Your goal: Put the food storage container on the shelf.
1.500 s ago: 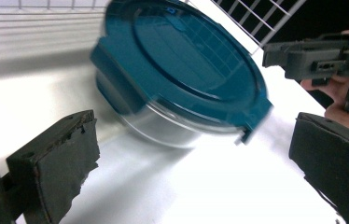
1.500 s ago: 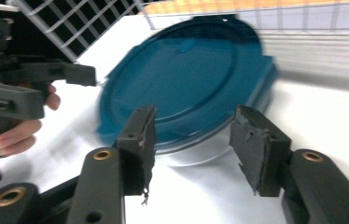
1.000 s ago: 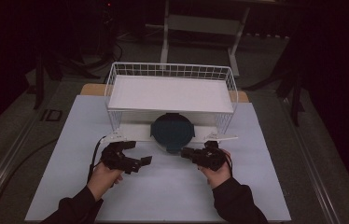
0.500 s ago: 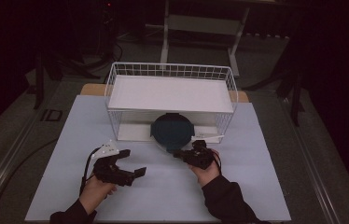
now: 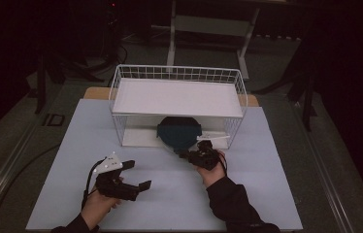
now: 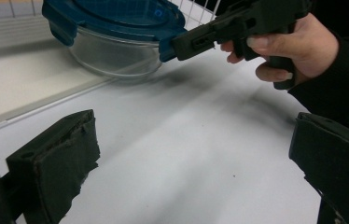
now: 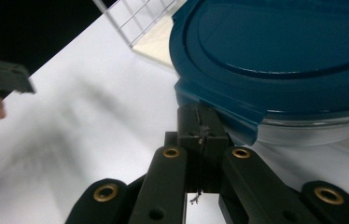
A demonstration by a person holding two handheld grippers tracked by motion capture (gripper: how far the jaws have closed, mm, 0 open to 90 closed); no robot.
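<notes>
**A:** Sitting half under the wire rack (image 5: 177, 80), the glass container (image 6: 114, 56) with the blue lid (image 7: 284, 51) rests on the rack's lower white base, and its front edge sticks out over the table (image 5: 267, 194). Why is the right gripper (image 5: 192, 155) there?

**B:** It meets the container at the lid's side tab (image 7: 219, 122). Its jaws are pressed together at that tab, with no gap between the pads. Whether they pinch the tab or only touch it, the pictures do not show clearly. Probably the person wants to pull the container out from under the shelf, or to lift the clip.

**A:** And the left gripper (image 5: 138, 175)?

**B:** It is over the bare table, well apart from the container, with the jaws wide and nothing between them. It seems to wait, perhaps to hold the bowl steady.

**A:** Is something inside the container?

**B:** Through the clear glass it looks empty. The upper shelf of the rack also carries nothing.
</notes>
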